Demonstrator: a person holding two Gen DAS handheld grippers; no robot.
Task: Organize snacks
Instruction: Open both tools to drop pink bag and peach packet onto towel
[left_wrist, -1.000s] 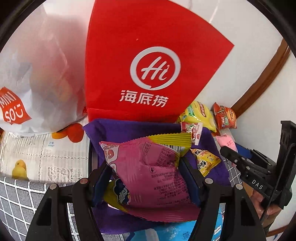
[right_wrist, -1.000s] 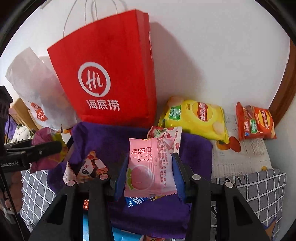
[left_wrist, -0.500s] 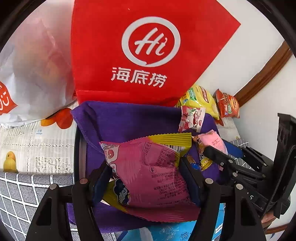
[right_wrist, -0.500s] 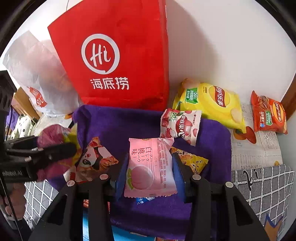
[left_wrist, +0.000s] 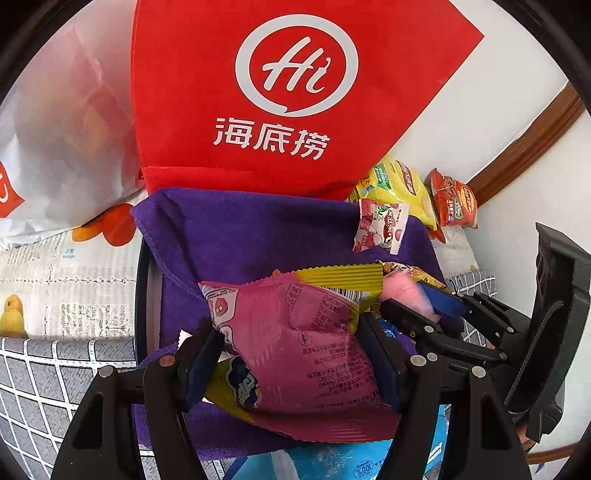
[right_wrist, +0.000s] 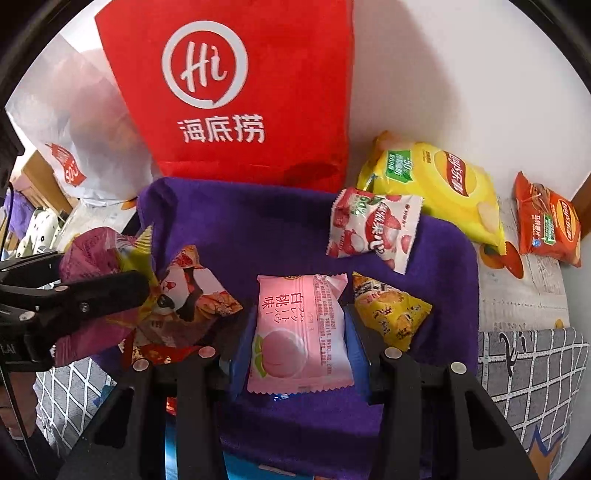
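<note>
Over the purple cloth: both grippers hang side by side, each with a packet, in front of the red bag.
Left gripper: jaws closed partway around a crumpled magenta packet; the blue pads press its two sides, and its yellow end sticks out ahead.
Right gripper: jaws closed on the sides of a pink peach packet, held flat with its label up.
Purple cloth: it carries a lychee packet, a yellow triangular packet and a panda packet.
Beside the cloth: a yellow chip bag and an orange chip bag lie on the worktop by the wall.
Risk, crowding: the grippers are very near each other, so a sideways move could knock one packet out of the other's hold.
Risk, slip: both wrappers look slick and air-filled; a loose squeeze may let one slide, a hard one may crush it.
Risk, landing: dropped from here, either packet may fall on the loose ones and scatter them.
</note>
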